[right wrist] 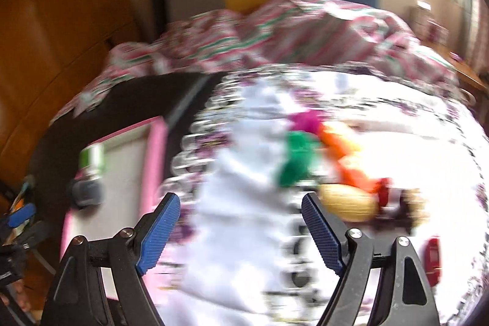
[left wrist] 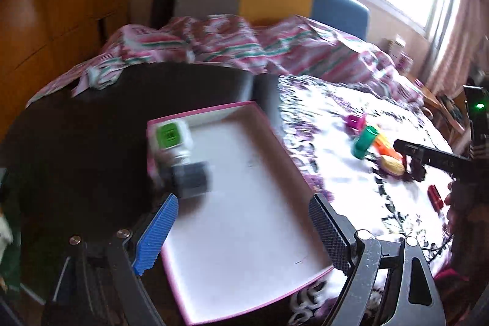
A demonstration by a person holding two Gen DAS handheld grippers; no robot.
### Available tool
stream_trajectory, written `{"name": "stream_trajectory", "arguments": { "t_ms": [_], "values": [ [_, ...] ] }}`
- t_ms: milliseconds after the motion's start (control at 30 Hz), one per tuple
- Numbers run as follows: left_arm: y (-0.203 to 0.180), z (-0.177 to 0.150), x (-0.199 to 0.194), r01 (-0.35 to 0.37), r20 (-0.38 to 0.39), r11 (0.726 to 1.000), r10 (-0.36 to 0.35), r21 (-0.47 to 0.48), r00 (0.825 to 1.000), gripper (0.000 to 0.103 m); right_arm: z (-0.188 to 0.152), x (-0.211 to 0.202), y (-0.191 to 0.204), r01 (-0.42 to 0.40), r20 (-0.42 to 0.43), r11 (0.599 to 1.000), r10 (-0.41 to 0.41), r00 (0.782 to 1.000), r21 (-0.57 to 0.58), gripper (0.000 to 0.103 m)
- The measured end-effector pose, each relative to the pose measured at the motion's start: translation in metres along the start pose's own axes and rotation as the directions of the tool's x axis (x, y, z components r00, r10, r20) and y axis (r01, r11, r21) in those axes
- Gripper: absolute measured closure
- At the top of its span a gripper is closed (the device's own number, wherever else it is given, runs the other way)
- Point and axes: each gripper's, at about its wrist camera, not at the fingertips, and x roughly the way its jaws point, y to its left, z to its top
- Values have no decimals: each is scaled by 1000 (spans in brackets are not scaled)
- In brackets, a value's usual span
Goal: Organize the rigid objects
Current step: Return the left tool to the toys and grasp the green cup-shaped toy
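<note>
A bed (left wrist: pixel 336 124) with a white, purple-flowered cover carries a shallow pink-edged box (left wrist: pixel 244 203) at its left side, its far left corner holding a white cube with a green face (left wrist: pixel 171 136) and a grey block (left wrist: pixel 192 179) just in front of it. To the right on the cover lies a cluster of small toys (left wrist: pixel 371 147), green, orange, magenta and yellow, with a red piece (left wrist: pixel 435 197) well apart. The left gripper (left wrist: pixel 243 223) hangs over the box and the right gripper (right wrist: pixel 241 222) over the bare cover, both with jaws spread wide and nothing between them.

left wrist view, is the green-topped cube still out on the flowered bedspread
No, the green-topped cube sits inside the pink-rimmed box, at its far corner, not on the flowered bedspread.
</note>
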Motion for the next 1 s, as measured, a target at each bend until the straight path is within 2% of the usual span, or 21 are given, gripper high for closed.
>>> {"name": "stream_trajectory", "arguments": {
  "t_ms": [167, 233, 300, 367, 500, 600, 667, 800, 1000],
  "values": [
    [-53, 19, 23, 75, -29, 994, -73, 84, 997, 21, 5, 0, -79, 127, 44, 979, -136, 990, 162, 20],
    [-75, 26, 36, 106, -44, 987, -102, 117, 994, 22, 1, 1, -109, 132, 56, 958, -151, 987, 256, 20],
    [-96, 32, 50, 127, -61, 981, -119, 150, 991, 22, -3, 5, -133, 145, 26, 924, -165, 986, 354, 20],
    [-114, 38, 65, 152, -83, 974, -140, 168, 987, 22, -3, -1, -148, 105, 50, 901, -139, 989, 422, 20],
    [-147, 48, 96, 207, -126, 961, -186, 183, 974, 26, -5, -10, -158, 78, 74, 885, -126, 989, 460, 20],
    [-172, 54, 118, 214, -133, 952, -188, 220, 973, 28, -3, -11, -160, 62, 82, 878, -114, 990, 474, 20],
    [-185, 57, 132, 227, -154, 944, -194, 238, 969, 36, -4, -11, -160, 48, 83, 877, -99, 992, 478, 20],
    [-211, 63, 155, 213, -157, 934, -173, 287, 972, 36, -2, -6, -155, 30, 75, 885, -73, 994, 465, 20],
    [-231, 77, 193, 197, -187, 938, -148, 284, 971, 35, 0, -5, -150, 18, 78, 893, -59, 995, 449, 20]
  ]
}}
